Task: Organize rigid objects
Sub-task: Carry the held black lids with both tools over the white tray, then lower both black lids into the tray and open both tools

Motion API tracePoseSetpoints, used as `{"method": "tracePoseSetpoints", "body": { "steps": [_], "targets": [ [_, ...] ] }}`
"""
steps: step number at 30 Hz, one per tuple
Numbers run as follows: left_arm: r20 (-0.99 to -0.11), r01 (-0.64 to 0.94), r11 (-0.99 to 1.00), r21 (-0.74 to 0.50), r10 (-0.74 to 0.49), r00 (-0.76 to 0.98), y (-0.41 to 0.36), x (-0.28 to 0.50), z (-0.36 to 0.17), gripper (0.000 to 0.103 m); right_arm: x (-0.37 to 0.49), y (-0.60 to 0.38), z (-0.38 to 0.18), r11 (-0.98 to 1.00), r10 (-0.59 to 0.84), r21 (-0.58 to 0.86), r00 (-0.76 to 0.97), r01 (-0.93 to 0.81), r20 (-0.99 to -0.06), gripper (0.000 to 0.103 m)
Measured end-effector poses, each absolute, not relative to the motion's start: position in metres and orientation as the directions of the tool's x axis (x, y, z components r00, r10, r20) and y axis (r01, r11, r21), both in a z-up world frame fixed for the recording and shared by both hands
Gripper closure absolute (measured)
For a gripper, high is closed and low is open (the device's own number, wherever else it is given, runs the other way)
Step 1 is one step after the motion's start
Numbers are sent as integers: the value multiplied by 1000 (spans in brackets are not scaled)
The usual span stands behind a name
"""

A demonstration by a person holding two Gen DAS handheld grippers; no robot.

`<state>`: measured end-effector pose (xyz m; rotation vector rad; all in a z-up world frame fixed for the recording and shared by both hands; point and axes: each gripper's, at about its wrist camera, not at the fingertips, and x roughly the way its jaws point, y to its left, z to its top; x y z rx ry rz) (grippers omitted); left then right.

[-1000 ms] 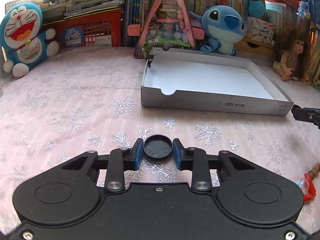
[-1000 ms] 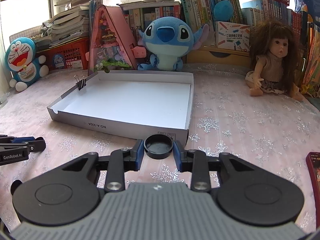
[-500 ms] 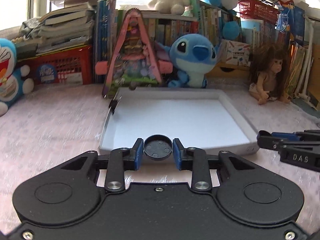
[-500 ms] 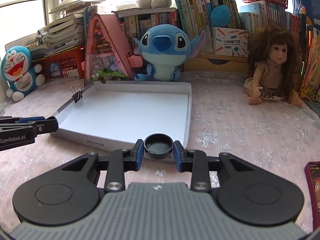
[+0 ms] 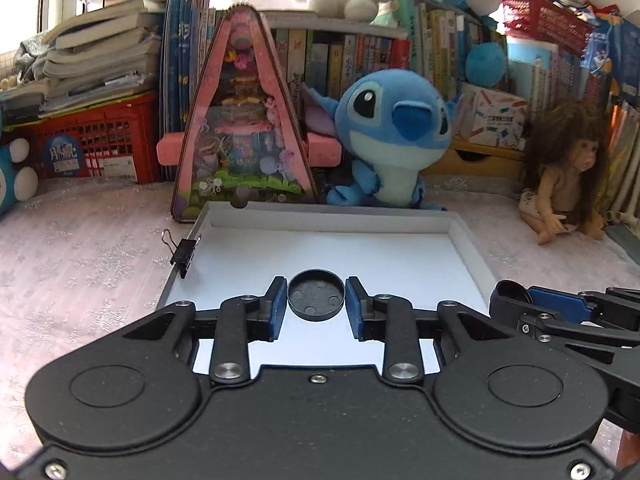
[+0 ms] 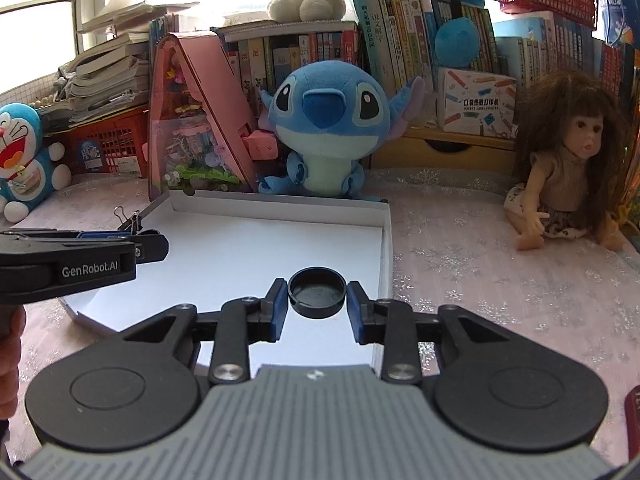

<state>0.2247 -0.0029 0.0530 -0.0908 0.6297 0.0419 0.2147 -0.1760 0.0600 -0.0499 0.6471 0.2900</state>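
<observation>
Both grippers pinched narrow, each clamped on a small round black cap.

The left gripper fills the lower half of its own view, its blue-padded fingers pressing either side of a black cap at frame centre; the cap's hollow side faces the camera. The right gripper sits the same way low in its view, holding a second cap between its pads. Each gripper also shows in the other's view: the right one enters at the lower right edge of the left view, the left one at the mid-left edge of the right view, with part of a hand below it.
</observation>
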Motion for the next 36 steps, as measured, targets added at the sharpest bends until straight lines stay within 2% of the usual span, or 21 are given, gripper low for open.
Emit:
{"method": "tracePoseSetpoints", "body": {
  "steps": [24, 30, 33, 34, 35, 36],
  "targets": [
    [-683, -86, 996, -28, 43, 729, -3, 249, 0, 73, 244, -164, 17, 956, 240, 49, 675, -289, -698, 65],
    [-678, -78, 997, -7, 53, 733, -6, 249, -4, 73, 245, -161, 13, 955, 232, 36, 669, -293, -706, 65],
    [-677, -79, 997, -6, 54, 734, -7, 249, -4, 73, 244, -160, 13, 955, 234, 36, 669, -296, -705, 62],
    [-679, -79, 997, -10, 52, 732, -6, 249, -4, 73, 244, -160, 13, 954, 236, 39, 670, -296, -704, 59],
    [-682, -82, 997, -15, 49, 729, -6, 248, -3, 73, 244, -161, 14, 954, 239, 42, 670, -296, -703, 48],
    [-684, -85, 996, -23, 46, 728, -5, 248, -1, 71, 243, -161, 15, 953, 244, 46, 671, -298, -700, 48]
  ]
}}
